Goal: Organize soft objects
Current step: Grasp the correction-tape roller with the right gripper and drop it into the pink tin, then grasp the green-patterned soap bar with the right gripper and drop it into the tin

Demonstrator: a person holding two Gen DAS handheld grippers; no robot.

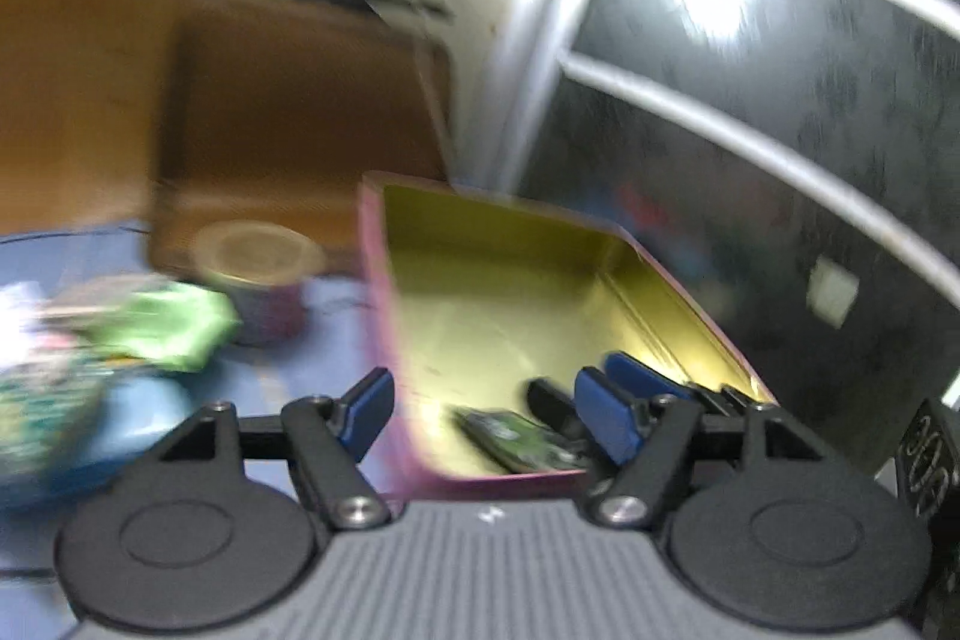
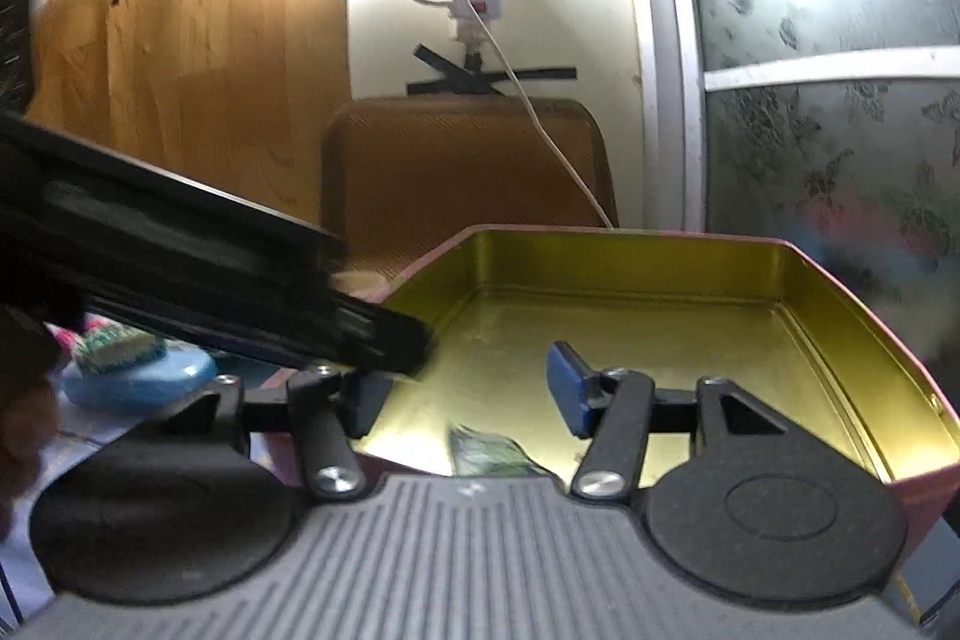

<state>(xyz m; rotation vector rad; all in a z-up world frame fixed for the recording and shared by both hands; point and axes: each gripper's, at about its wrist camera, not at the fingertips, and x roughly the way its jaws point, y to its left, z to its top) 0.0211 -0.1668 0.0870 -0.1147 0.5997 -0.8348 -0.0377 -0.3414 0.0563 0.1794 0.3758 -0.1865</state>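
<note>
A pink tin box with a gold inside (image 1: 516, 292) stands on the blue table; it also shows in the right wrist view (image 2: 648, 274). A small green packet (image 1: 516, 439) lies at its near end, also seen in the right wrist view (image 2: 489, 454). My left gripper (image 1: 480, 409) is open and empty, straddling the box's left wall. My right gripper (image 2: 468, 394) is open and empty over the box, above the packet. Its blue fingertips (image 1: 636, 376) show in the left wrist view. The left gripper's black body (image 2: 198, 280) crosses the right wrist view.
Left of the box lie a green soft packet (image 1: 162, 322), a round can (image 1: 261, 280), a patterned soft item on a blue dish (image 1: 42, 412), also in the right wrist view (image 2: 132, 370). A brown chair back (image 2: 468, 166) stands behind; patterned glass doors (image 2: 840, 100) are at right.
</note>
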